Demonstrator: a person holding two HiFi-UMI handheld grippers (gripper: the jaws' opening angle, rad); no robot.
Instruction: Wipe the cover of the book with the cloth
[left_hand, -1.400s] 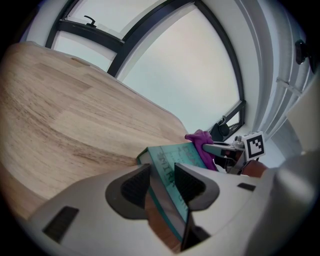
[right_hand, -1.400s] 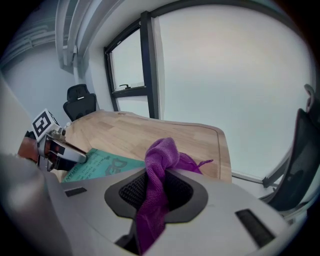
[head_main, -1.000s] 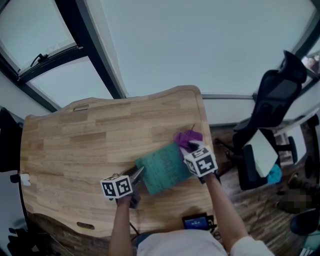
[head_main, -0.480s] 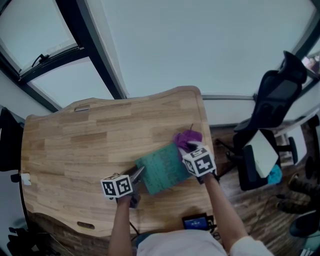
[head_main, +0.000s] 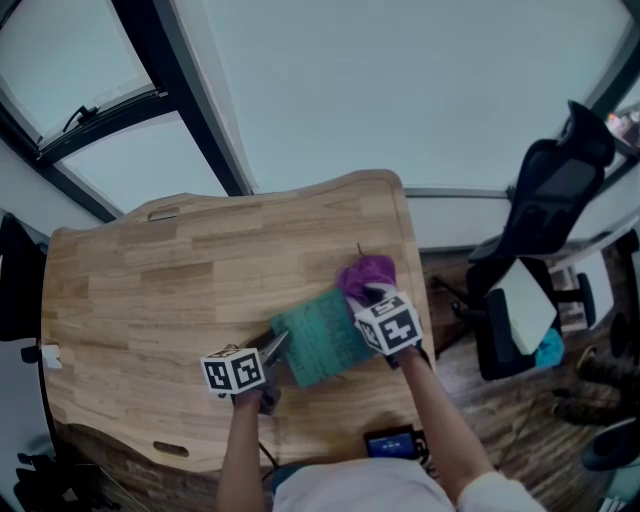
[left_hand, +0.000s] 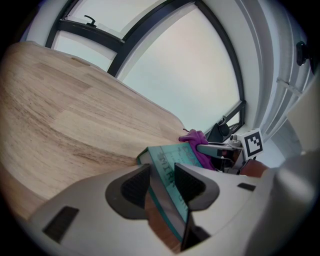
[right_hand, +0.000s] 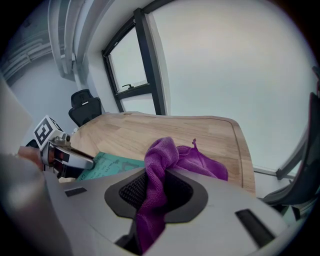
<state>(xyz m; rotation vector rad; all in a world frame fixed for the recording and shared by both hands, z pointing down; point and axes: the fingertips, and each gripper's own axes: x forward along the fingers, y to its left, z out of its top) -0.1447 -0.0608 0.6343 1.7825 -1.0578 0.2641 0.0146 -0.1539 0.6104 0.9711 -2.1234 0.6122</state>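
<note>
Resting on wooden desk (head_main: 150, 290) — teal book (head_main: 318, 342), windows (head_main: 400, 90) beyond, black chair (head_main: 550, 195).

The book (head_main: 318, 342) lies on the bench (head_main: 150, 290), toward its right. The cloth (head_main: 366, 272) sits at the book's far right corner; the left tongs (head_main: 276, 349) straddle its left edge. A chair (head_main: 550, 200) stands further right.

The right gripper (head_main: 370, 297) shifts slightly left, dragging the purple cloth (head_main: 364, 272) with it; the cloth now covers more of the far right corner of the book (head_main: 318, 342).
</note>
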